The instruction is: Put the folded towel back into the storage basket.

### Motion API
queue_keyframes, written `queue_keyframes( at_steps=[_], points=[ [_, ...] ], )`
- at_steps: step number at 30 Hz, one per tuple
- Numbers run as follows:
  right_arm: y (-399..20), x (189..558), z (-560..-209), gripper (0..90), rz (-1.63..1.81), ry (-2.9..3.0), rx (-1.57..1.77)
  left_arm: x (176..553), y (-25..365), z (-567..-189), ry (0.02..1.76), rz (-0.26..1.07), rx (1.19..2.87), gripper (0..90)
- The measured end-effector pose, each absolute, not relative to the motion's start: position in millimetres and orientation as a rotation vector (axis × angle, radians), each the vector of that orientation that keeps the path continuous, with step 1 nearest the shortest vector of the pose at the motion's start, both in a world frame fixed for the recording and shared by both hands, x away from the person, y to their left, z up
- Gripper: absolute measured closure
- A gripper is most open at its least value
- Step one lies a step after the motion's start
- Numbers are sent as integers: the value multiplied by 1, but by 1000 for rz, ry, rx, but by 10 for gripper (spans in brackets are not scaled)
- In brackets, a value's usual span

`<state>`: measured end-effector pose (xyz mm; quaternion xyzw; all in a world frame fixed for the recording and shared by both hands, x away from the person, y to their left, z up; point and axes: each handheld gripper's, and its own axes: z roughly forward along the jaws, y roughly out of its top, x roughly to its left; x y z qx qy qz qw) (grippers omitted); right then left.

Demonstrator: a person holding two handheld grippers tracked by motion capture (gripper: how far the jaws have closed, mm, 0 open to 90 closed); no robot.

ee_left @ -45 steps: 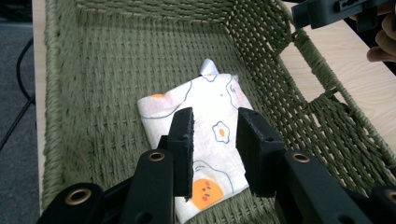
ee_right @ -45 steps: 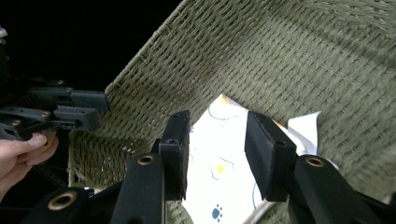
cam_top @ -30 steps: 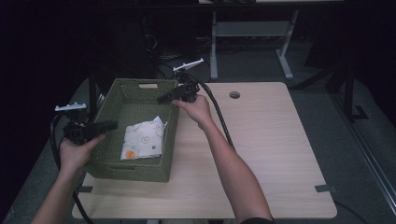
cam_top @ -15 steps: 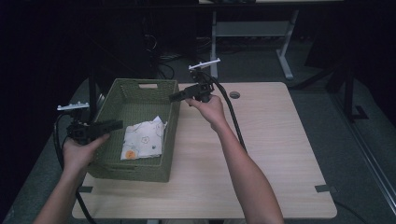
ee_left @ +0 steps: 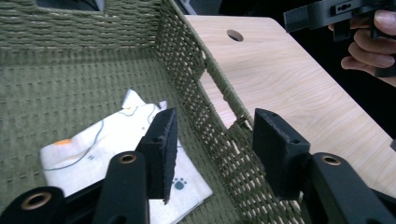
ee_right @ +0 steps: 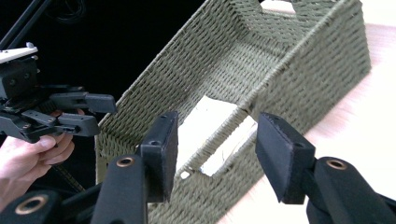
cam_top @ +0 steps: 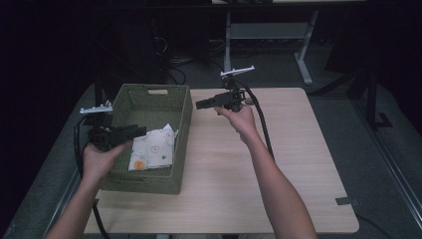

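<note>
Both grippers have backed off the basket [cam_top: 181, 124], left gripper [cam_top: 137, 131] and right gripper [cam_top: 201, 104], jaws just opening, empty. Swinging back carelessly, either could knock the rim and shift the cloth [cam_top: 152, 149].

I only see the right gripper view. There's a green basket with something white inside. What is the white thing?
Observer: It's a folded cloth with little drawings, one a blue paw print, lying flat on the basket floor.
Operator: Does the table have anything funny on it?
Observer: The left gripper view shows a round hole in the wooden table near its far edge.
Operator: Where is my gripper?
Observer: From above, the right gripper is held over the table, just right of the basket. Its jaws have just been opening, with nothing between them.
</note>
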<state>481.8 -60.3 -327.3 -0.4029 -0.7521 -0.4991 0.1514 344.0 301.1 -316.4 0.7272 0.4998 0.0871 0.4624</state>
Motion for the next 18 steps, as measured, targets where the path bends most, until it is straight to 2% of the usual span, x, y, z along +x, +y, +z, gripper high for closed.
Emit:
queue_keyframes(
  at_steps=[18],
  points=[
    [-101,473,-334,436,-1458,-2116,-1189,344,265,-311,1190,202,1804,469]
  ],
)
